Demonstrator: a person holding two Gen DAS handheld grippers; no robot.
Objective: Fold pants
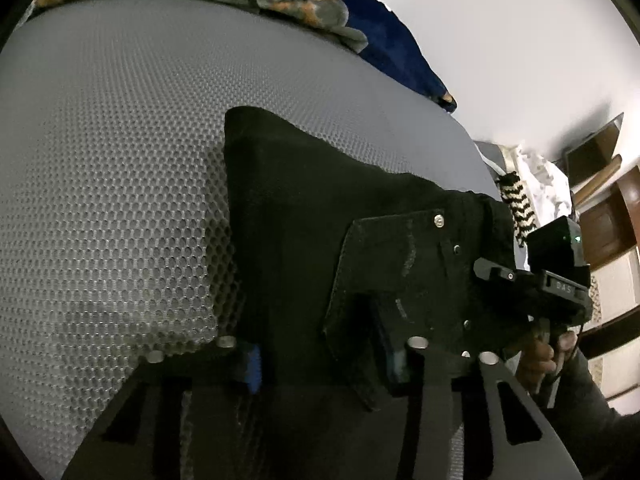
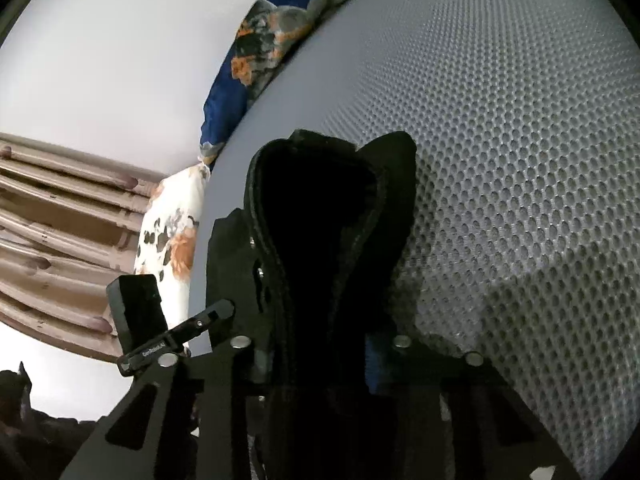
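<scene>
We have the black denim pants (image 1: 320,216) lying on the grey honeycomb-mesh mattress cover (image 1: 112,152), bunched into a thick multi-layer stack at the near edge. The back pocket with metal rivets (image 1: 400,280) faces up at near right in the left wrist view.

Left gripper (image 1: 324,356): jaws partly closed with the black fabric between them. The right finger pad sits against the pocket edge, the blue-tipped left pad (image 1: 253,368) at the fabric's left side. It looks clamped on the pants, though the dark cloth hides the exact contact.

Right gripper (image 2: 316,360): jaws narrowed on a raised ridge of the same pants, thick seam and waistband layers standing up between the fingers. We read that as a grip.

The right gripper's body shows at far right in the left wrist view, a hand (image 1: 540,360) on its handle.

Handling, our judgement: denim is heavy for cloth, limp but with stiff seams. Not fragile, not slippery, friction on the mesh cover is likely high, so dragging will bunch it. Best to lift clear before carrying the fold over. Best hold points are waistband, pocket seam and hems, since thick layers give the pads bite. A single layer may slip out under its own weight.

Off-task: a blue floral blanket (image 1: 328,12) at the far edge and a white floral pillow (image 2: 172,232).
</scene>
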